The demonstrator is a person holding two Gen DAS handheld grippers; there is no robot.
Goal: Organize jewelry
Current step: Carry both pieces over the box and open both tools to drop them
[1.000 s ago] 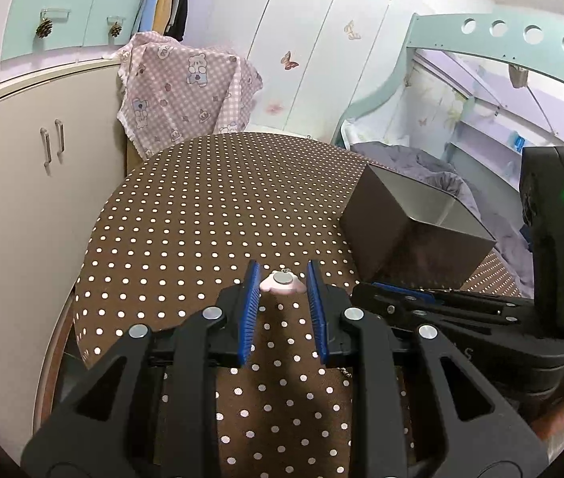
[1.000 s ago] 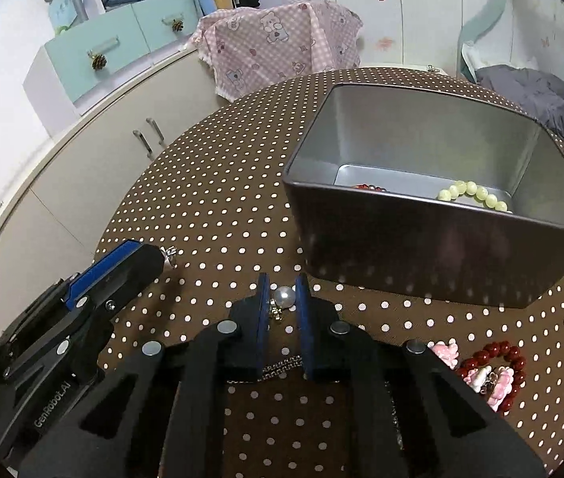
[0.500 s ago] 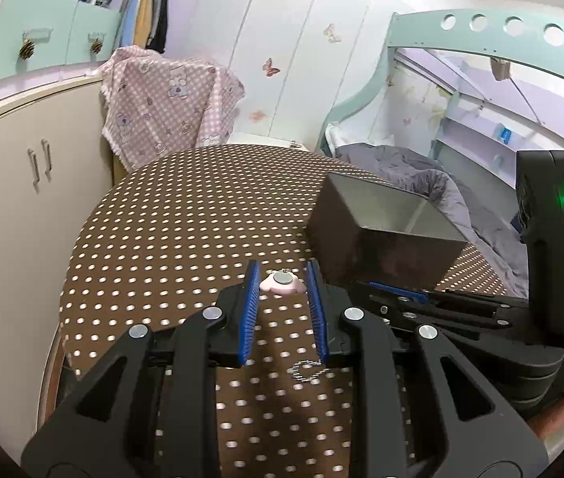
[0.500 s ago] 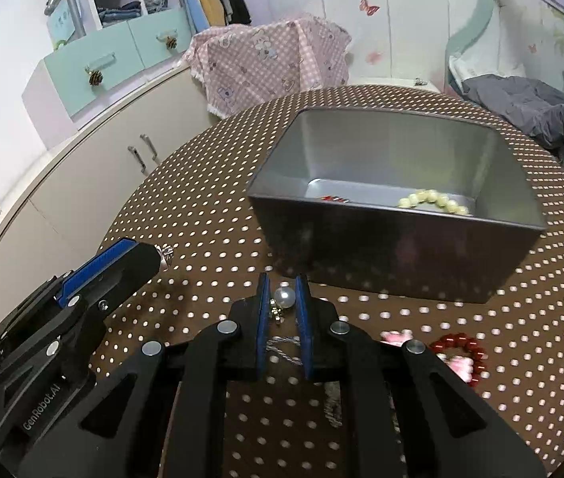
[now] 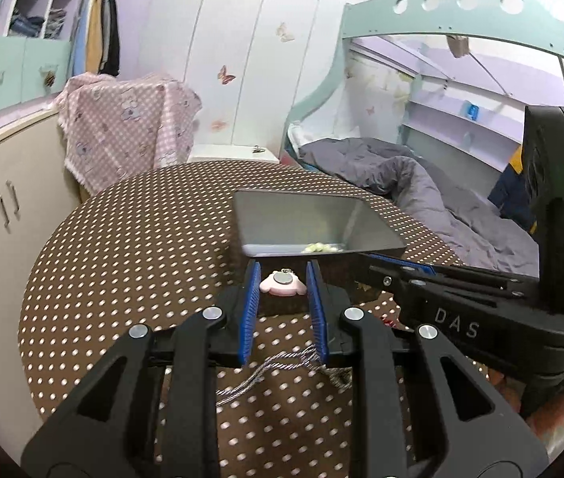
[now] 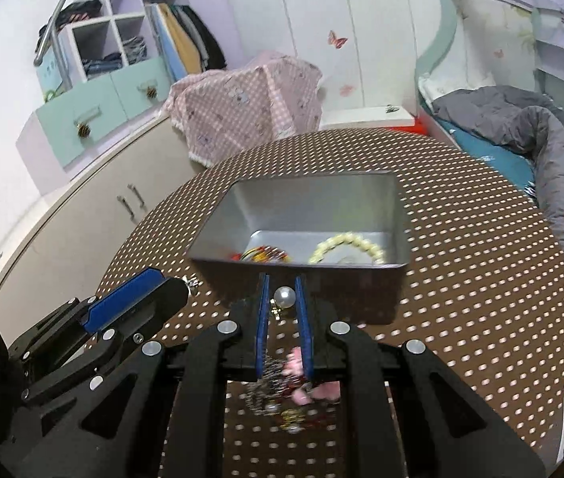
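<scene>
Left gripper (image 5: 282, 283): its blue-padded fingers are closed on a pink flower-shaped charm with a round silver centre (image 5: 282, 282); a twisted grey cord (image 5: 266, 370) trails below.
Right gripper (image 6: 283, 298): its narrow-set fingers pinch a white pearl bead (image 6: 284, 297), with small gold fittings hanging beside it.
Open rectangular grey metal tin (image 6: 399, 215): just ahead of both grippers, likely the drop target; it holds a pale yellow bead bracelet (image 6: 347, 241) and red-and-gold pieces (image 6: 266, 255).
Brown polka-dot tablecloth (image 5: 130, 247): loose pink and red jewellery (image 6: 297, 390) remains under the right gripper, blurred.
</scene>
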